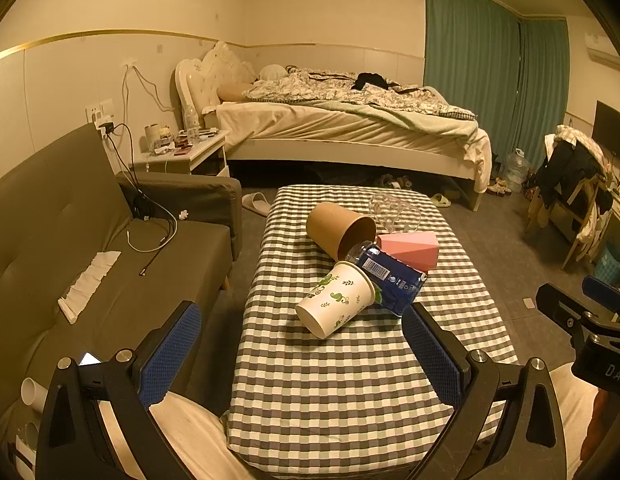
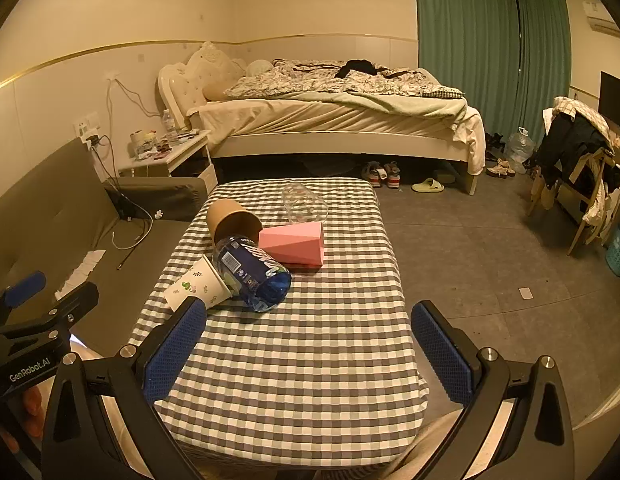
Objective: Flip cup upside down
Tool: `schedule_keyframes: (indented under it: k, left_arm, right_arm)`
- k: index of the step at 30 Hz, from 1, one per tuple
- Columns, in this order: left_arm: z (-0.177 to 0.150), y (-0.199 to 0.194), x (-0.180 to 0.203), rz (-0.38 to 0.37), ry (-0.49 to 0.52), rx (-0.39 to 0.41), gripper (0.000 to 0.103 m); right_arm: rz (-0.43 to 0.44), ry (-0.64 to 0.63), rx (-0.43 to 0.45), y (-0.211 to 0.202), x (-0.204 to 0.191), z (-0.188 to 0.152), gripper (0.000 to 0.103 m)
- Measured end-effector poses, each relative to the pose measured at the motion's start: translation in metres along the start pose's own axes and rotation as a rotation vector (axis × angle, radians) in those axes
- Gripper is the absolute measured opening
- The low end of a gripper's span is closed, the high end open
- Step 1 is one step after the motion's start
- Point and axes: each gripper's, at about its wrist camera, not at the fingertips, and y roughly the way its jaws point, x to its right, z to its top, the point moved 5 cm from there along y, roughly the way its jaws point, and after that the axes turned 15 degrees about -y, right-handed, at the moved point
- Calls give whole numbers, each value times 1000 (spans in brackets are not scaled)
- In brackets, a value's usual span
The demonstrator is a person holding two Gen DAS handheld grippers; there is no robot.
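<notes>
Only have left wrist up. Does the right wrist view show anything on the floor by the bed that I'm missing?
Observer: Yes. A pair of sneakers sits at the foot of the bed, plainly visible there.
Operator: The clear cup, upright or down?
Observer: The right wrist view shows the clear cup lying on its side on the checked table, behind the pink cup.
Operator: Is the left gripper holding anything?
Observer: No. The left gripper is open with nothing between its fingers, and the right gripper is too.
</notes>
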Motion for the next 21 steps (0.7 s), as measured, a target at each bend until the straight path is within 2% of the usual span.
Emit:
schedule_keyframes:
  k: [21]
  left_arm:
    - [-1,4,0,0,-1,-7,103]
  right_arm:
    - [24,-5,5,1,-2,2,103]
